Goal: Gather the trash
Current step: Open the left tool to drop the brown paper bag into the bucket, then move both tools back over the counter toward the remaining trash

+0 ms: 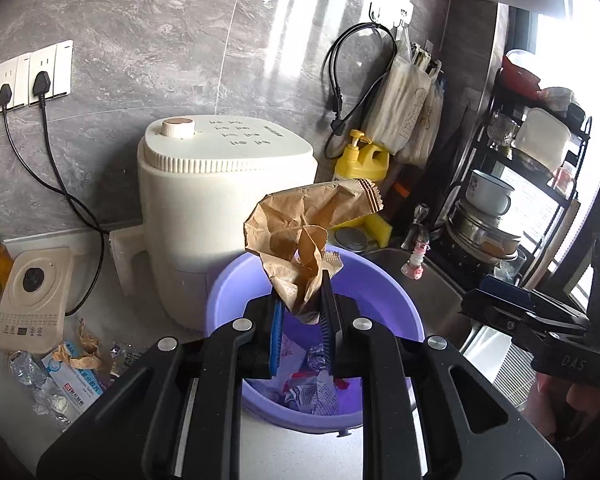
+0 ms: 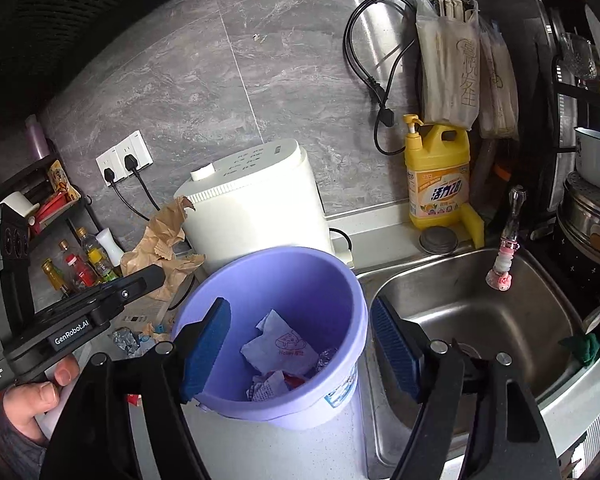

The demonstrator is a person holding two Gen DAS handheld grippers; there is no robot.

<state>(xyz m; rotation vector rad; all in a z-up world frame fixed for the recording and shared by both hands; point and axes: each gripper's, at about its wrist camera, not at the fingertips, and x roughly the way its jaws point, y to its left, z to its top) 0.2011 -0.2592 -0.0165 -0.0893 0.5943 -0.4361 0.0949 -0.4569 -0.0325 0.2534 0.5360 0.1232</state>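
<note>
My left gripper (image 1: 302, 312) is shut on a crumpled brown paper bag (image 1: 300, 232) and holds it over the purple bucket (image 1: 228, 292). The bag also shows in the right wrist view (image 2: 160, 240), left of the bucket (image 2: 320, 280). The bucket holds white paper scraps (image 2: 276, 344) and foil. My right gripper (image 2: 300, 344) is open and empty, its blue pads on either side of the bucket's rim. More trash lies on the counter at the left: a foil wrapper (image 1: 28, 368), a blue and white packet (image 1: 76, 380) and brown paper bits (image 1: 86, 348).
A white cooker (image 1: 220, 184) stands behind the bucket. A steel sink (image 2: 472, 316) with a tap lies to the right. A yellow detergent bottle (image 2: 438, 176), a sponge, a dish rack (image 1: 532, 168), a small white appliance (image 1: 36, 296) and sauce bottles (image 2: 80, 268) ring the counter.
</note>
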